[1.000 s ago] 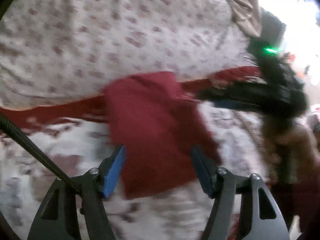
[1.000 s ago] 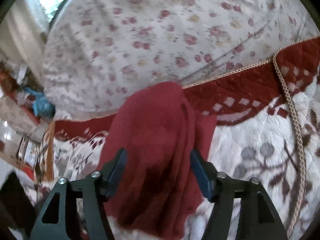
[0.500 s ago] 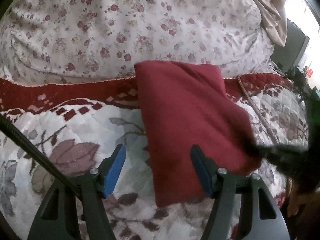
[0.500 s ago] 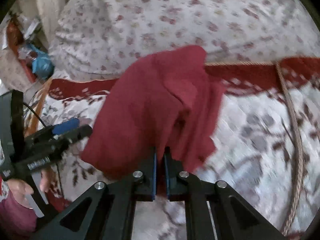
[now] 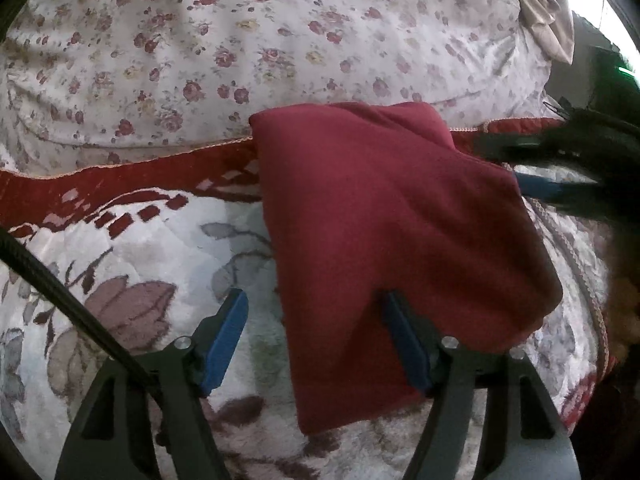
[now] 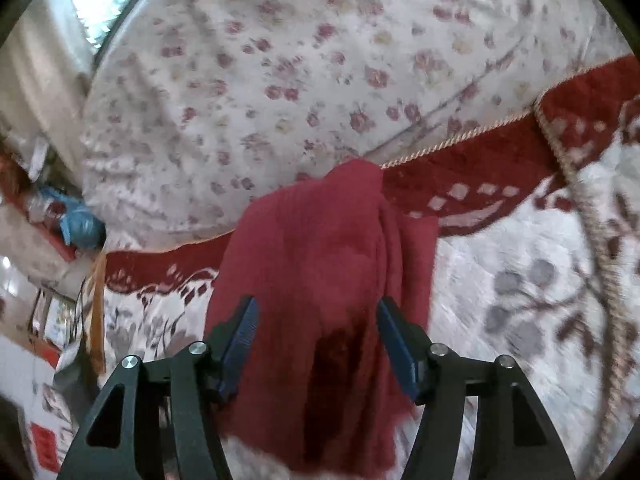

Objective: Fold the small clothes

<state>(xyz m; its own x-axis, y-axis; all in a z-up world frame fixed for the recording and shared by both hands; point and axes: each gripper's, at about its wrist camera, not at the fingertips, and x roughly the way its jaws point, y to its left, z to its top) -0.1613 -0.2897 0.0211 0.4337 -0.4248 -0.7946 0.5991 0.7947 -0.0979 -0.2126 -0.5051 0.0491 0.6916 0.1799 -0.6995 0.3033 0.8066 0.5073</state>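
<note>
floral sheet (image 5: 280,40), patterned quilt (image 5: 140,248); blue bag (image 6: 80,228)

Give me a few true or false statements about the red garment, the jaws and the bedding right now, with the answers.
1. The red garment lies on the patterned blanket. True.
2. The left gripper is clamped shut on the garment. False: its jaws stand apart.
3. The right gripper has its jaws apart, with red fabric between them. True.
4. The floral bedding is plain blue. False: it is white with small reddish flowers.
5. The garment is hanging in the air. False: it rests on the blanket.
</note>
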